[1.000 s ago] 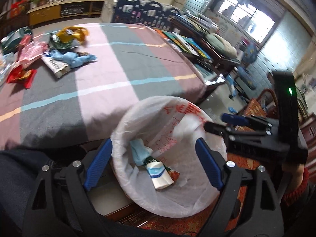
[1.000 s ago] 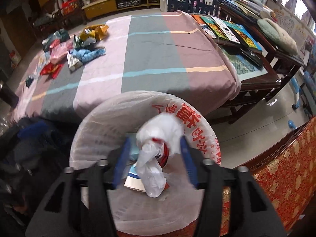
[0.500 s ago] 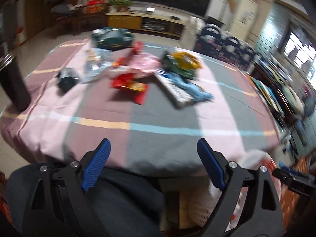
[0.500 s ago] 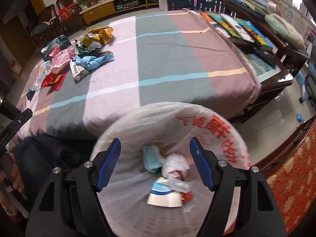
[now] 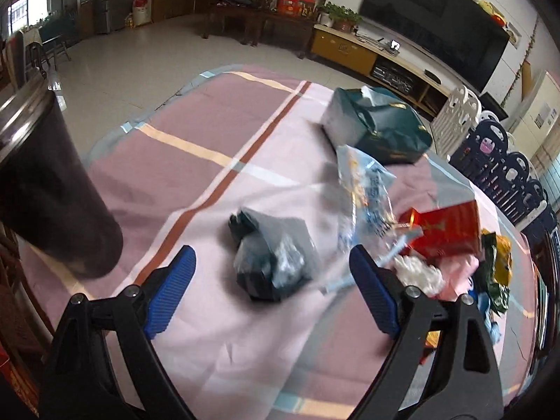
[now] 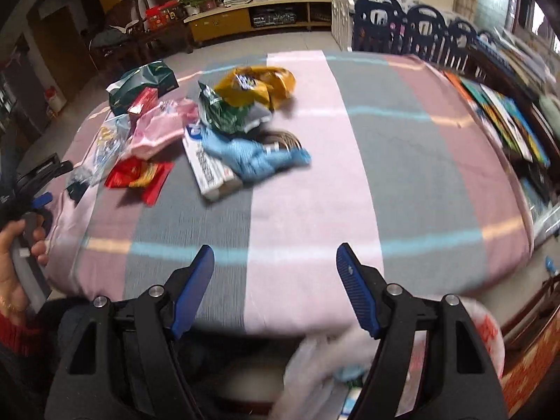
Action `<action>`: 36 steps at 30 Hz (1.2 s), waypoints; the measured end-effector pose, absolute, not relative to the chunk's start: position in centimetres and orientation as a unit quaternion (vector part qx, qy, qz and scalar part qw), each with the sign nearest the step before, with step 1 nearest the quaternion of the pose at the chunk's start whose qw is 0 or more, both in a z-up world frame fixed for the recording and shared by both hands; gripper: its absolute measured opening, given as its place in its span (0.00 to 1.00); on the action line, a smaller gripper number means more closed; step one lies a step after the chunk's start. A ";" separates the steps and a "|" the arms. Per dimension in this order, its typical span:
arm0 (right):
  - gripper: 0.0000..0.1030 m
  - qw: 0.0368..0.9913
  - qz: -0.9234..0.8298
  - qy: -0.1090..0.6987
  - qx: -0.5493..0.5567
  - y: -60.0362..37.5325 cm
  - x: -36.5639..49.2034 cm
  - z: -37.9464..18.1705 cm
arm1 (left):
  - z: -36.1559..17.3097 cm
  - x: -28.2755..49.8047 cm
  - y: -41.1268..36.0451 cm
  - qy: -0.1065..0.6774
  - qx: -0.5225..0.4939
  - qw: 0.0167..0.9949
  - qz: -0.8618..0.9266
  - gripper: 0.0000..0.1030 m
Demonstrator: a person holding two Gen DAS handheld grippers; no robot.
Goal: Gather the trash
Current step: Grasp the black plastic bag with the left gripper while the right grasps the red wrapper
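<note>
The trash lies in a loose heap on the left half of the surface (image 6: 402,161), which is draped in a cloth of pink, grey and mauve bands crossed by thin blue and yellow lines. In the right wrist view a yellow wrapper (image 6: 260,84), a green foil bag (image 6: 220,113), a blue crumpled piece (image 6: 252,157), a white carton (image 6: 210,171), a pink packet (image 6: 159,131) and a red wrapper (image 6: 138,175) can be told apart, though all are smeared by motion blur and no print can be read. A dark green bag (image 5: 374,129) is seen at the far end of the heap. In the left wrist view a dark crumpled bag (image 5: 273,259) lies just beyond the left gripper (image 5: 271,287), whose fingers are spread wide with nothing between them. The right gripper (image 6: 274,287) is held over the near edge of the surface, its fingers apart and empty. The white bin liner (image 6: 486,332) below is largely hidden behind the right gripper's frame and blurred; its contents cannot be made out. A dark cylinder (image 5: 52,182) at the left of the left wrist view is cut off by the frame. A hand (image 6: 14,269) is seen only in part at the picture's left edge. Beyond the surface a tiled floor, a yellow low cabinet (image 6: 224,24) and dark wooden chairs (image 6: 140,10) are visible, with a blue and white play fence (image 6: 416,31) at the right.
</note>
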State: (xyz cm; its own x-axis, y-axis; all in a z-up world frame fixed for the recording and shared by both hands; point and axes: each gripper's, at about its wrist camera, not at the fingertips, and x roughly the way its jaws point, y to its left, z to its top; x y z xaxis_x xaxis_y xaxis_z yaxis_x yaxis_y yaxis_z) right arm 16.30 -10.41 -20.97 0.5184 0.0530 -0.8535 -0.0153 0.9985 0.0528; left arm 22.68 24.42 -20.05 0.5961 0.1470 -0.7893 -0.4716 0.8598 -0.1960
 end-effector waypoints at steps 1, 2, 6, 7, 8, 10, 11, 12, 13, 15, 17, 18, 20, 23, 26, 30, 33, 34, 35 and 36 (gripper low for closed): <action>0.69 0.870 0.023 0.491 0.026 -10.0 17.6 -21.1 | -20.4 22.7 24.8 0.413 -0.206 0.870 0.173 0.87; 0.69 0.870 0.031 0.491 0.036 -9.4 19.4 -21.3 | -20.8 22.8 25.1 0.416 -0.220 0.866 0.167 0.87; 0.69 0.874 0.040 0.483 0.028 -6.7 24.0 -21.9 | -21.9 23.3 26.4 0.427 -0.256 0.854 0.150 0.86; 0.69 0.872 0.052 0.486 0.032 -5.9 24.5 -22.0 | -22.1 23.7 26.5 0.426 -0.259 0.854 0.146 0.86; 0.69 0.867 0.071 0.492 0.037 -4.8 24.9 -22.3 | -22.2 23.8 26.6 0.425 -0.258 0.855 0.145 0.86; 0.69 0.861 0.097 0.499 0.025 -2.7 24.9 -22.9 | -22.1 24.0 26.5 0.423 -0.245 0.860 0.147 0.85; 0.69 0.859 0.106 0.500 0.010 -1.5 24.6 -23.2 | -22.2 24.1 26.3 0.424 -0.237 0.862 0.149 0.82; 0.69 0.858 0.114 0.501 -0.006 -0.3 24.3 -23.7 | -22.2 24.3 26.2 0.426 -0.229 0.862 0.150 0.75; 0.69 0.855 0.123 0.504 -0.014 0.6 23.9 -24.2 | -22.4 24.5 26.1 0.431 -0.222 0.862 0.150 0.65; 0.69 0.847 0.144 0.511 -0.018 2.3 23.7 -25.0 | -23.0 25.0 26.0 0.441 -0.217 0.858 0.148 0.51; 0.69 0.846 0.151 0.511 -0.027 4.1 23.9 -25.5 | -22.9 25.2 25.5 0.441 -0.202 0.863 0.144 0.51; 0.69 0.848 0.152 0.507 -0.032 4.9 23.9 -25.5 | -22.9 25.3 25.3 0.440 -0.191 0.865 0.144 0.49; 0.69 0.851 0.150 0.501 -0.046 6.3 24.4 -25.7 | -22.9 25.3 25.1 0.441 -0.183 0.867 0.140 0.46; 0.69 0.853 0.139 0.497 -0.074 7.9 25.2 -26.3 | -22.8 25.0 25.6 0.439 -0.195 0.866 0.138 0.42; 0.39 0.849 0.132 0.500 -0.112 8.7 25.5 -27.5 | -22.0 24.4 26.0 0.426 -0.185 0.872 0.158 0.41; 0.12 0.846 0.135 0.508 -0.089 7.3 24.6 -27.6 | -21.2 23.7 26.7 0.409 -0.205 0.875 0.158 0.41; 0.12 0.848 0.131 0.511 -0.056 5.4 23.2 -26.5 | -21.0 23.6 26.3 0.408 -0.202 0.877 0.154 0.41; 0.12 0.851 0.128 0.508 -0.043 4.6 22.6 -25.9 | -20.7 23.5 26.1 0.404 -0.201 0.880 0.151 0.41; 0.12 0.853 0.125 0.505 -0.034 3.8 21.9 -25.4 | -20.4 23.3 25.8 0.400 -0.201 0.882 0.147 0.41; 0.12 0.856 0.121 0.501 -0.022 2.8 21.3 -24.8 | -20.1 23.2 25.6 0.396 -0.204 0.884 0.141 0.41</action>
